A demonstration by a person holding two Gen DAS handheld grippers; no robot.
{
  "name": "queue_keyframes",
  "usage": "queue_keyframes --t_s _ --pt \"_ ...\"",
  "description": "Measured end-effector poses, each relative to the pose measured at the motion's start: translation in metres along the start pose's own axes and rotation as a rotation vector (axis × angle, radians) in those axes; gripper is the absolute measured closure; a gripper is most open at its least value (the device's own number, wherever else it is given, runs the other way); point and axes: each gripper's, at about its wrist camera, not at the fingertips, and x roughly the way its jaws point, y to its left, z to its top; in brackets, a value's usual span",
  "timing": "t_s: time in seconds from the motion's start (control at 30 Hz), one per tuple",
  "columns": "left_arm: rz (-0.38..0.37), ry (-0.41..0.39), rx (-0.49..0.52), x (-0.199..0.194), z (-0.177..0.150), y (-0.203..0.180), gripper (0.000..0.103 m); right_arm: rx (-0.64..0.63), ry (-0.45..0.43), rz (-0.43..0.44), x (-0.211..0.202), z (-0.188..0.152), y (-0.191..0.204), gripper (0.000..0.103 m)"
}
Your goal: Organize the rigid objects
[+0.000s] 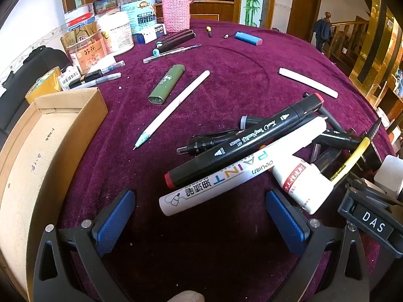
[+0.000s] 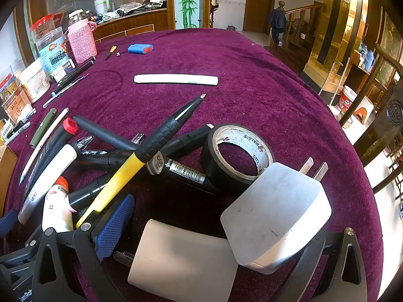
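left wrist view: my left gripper point(image 1: 200, 222) hangs wide open over the purple velvet tablecloth point(image 1: 239, 70), nothing between its blue pads point(image 1: 114, 220). just ahead lies the heap i need to sort: a white paint marker point(image 1: 241, 170) with a black red-capped art marker point(image 1: 244, 141) lying across it, a white tube point(image 1: 301, 185) touching the paint marker's far side, and more dark markers under them. the open cardboard box point(image 1: 53, 136) sits to the left and looks like the place for them. lying apart i count one green lighter point(image 1: 166, 84), one white pen point(image 1: 172, 108), one white flat stick point(image 1: 308, 81) and one blue battery pack point(image 1: 248, 38). i'd take the art marker first, since it lies on top, closing across its barrel near the middle so it doesn't swing.

right wrist view: my right gripper point(image 2: 221, 226) also stands open; its left pad point(image 2: 114, 226) is clear, the other is hidden behind a charger. two white plug chargers, one leaning point(image 2: 277, 214) on the other point(image 2: 183, 261), sit between the jaws, not pinched as far as i can tell. one black tape roll point(image 2: 236, 153) touches the upper charger. one yellow-and-black pen point(image 2: 151, 151) crosses the marker pile. lift the top charger first; the lower one may shift.
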Motion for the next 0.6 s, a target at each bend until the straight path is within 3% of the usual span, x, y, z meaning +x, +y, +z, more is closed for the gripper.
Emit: queue_keyframes --t_s 0.6 --pt "0.006 0.002 0.004 -0.0002 -0.0001 -0.0001 0.0 -0.004 0.0 -0.003 0.0002 -0.0006 0.0022 0.001"
